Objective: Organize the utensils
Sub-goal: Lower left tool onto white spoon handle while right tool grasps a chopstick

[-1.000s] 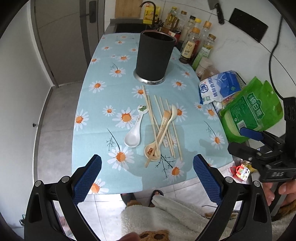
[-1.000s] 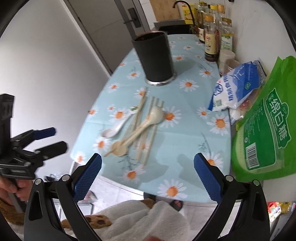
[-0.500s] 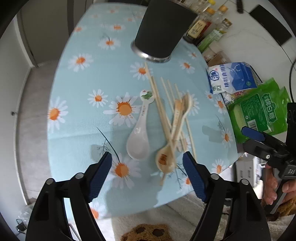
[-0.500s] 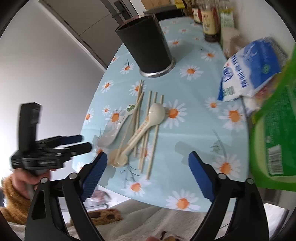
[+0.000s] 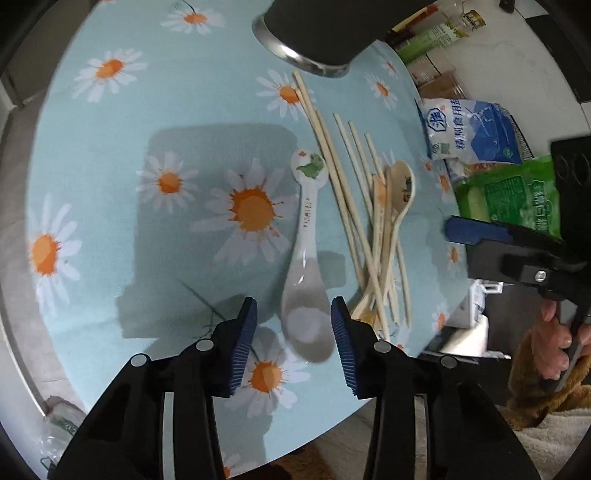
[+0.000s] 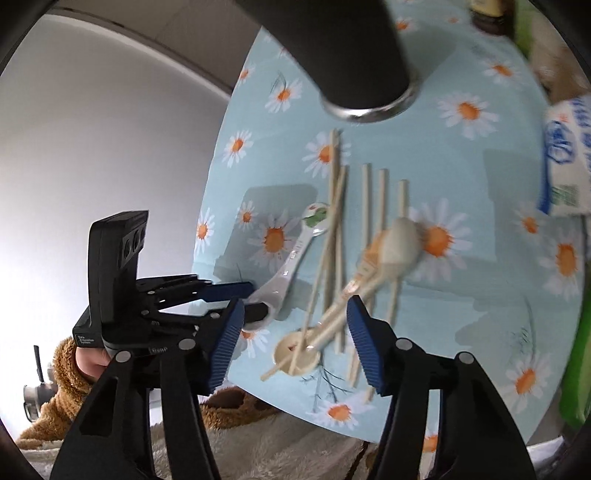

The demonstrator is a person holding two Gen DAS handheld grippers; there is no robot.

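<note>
A white ceramic spoon (image 5: 306, 280) lies on the daisy tablecloth (image 5: 147, 129), bowl toward me. My left gripper (image 5: 293, 334) is open, its blue pads on either side of the spoon's bowl, apart from it. Several wooden chopsticks (image 5: 347, 206) and two beige spoons (image 5: 400, 192) lie crossed to the right. The black utensil holder (image 5: 317, 29) stands behind them. My right gripper (image 6: 295, 332) is open over the near ends of the chopsticks (image 6: 332, 240) and the beige spoons (image 6: 391, 247). The white spoon (image 6: 291, 266) and the left gripper (image 6: 236, 295) show in the right wrist view.
A blue-and-white bag (image 5: 472, 133) and a green bag (image 5: 509, 195) lie at the table's right edge. Bottles (image 5: 436, 37) stand behind the holder. The table's near edge (image 5: 314, 439) is just below my left gripper. A white wall (image 6: 92, 129) is to the left.
Both grippers moved down and forward toward the table. The left gripper narrowed and now straddles the white spoon's bowl. The right gripper narrowed over the chopstick pile.
</note>
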